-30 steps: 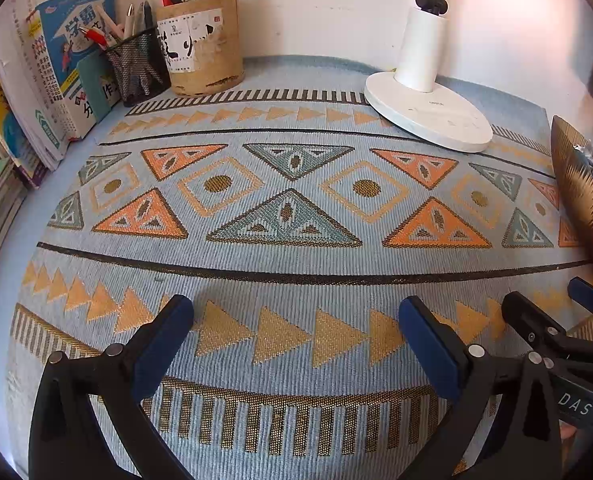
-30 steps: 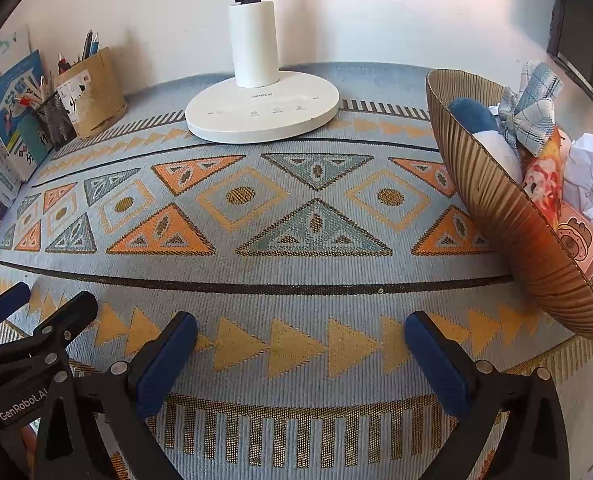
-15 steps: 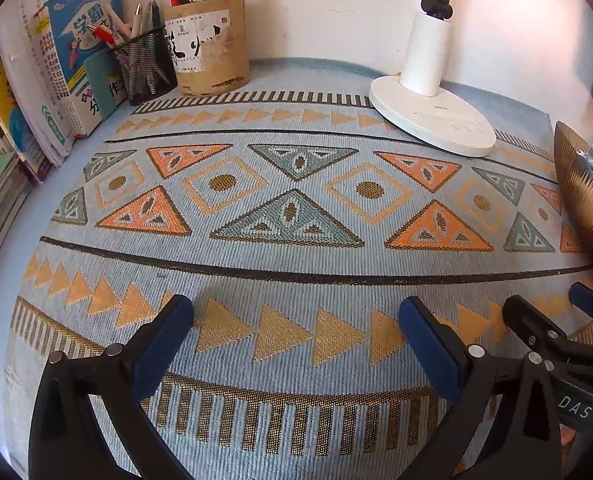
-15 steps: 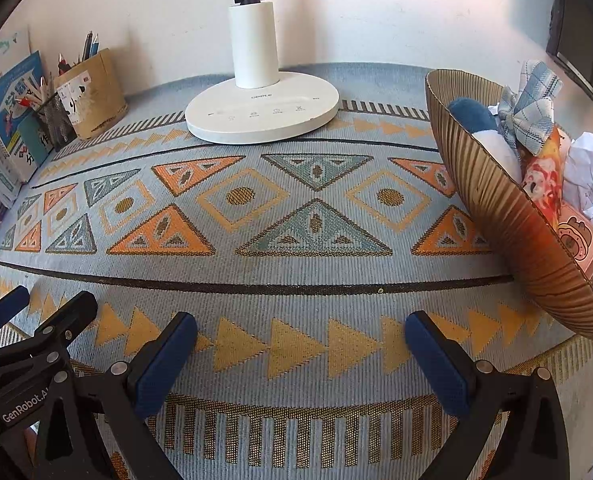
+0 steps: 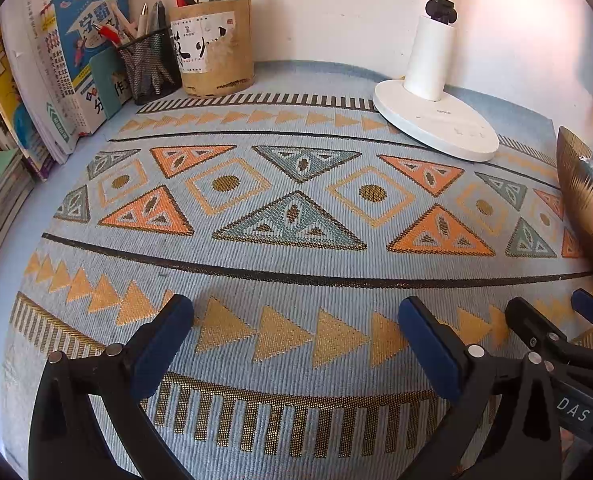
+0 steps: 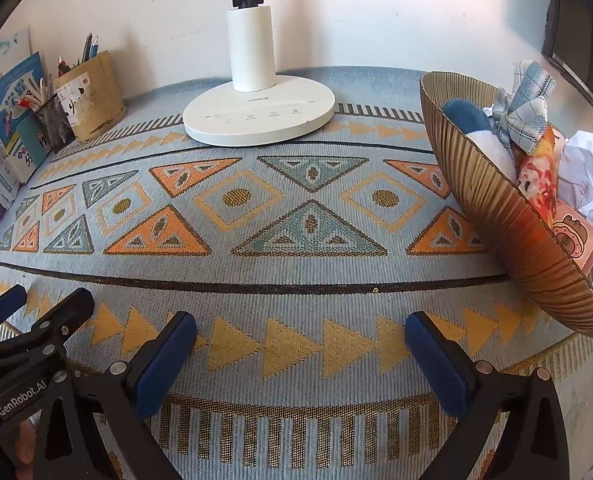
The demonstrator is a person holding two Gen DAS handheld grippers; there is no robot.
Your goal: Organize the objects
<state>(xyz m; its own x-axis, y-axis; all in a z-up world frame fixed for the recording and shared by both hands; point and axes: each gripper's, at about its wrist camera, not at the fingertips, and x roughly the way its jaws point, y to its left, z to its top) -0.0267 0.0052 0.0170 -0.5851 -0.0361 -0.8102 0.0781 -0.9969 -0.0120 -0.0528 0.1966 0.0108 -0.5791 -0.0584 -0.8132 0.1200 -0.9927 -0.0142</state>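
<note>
Both grippers spread wide, empty: left gripper (image 5: 296, 320), right gripper (image 6: 300, 336) hover over patterned mat (image 6: 296, 280). Ribbed bowl (image 6: 508, 216) of clutter sits right, beside lamp base (image 6: 258, 120).

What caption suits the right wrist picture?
Open right claw above patterned mat, white lamp ahead, full ribbed bowl right.

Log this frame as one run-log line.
left gripper: open, empty | right gripper: open, empty | both over mat | bowl: full

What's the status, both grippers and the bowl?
Left gripper open, empty. Right gripper open, empty. Bowl right, full, untouched. Mat between bare.
</note>
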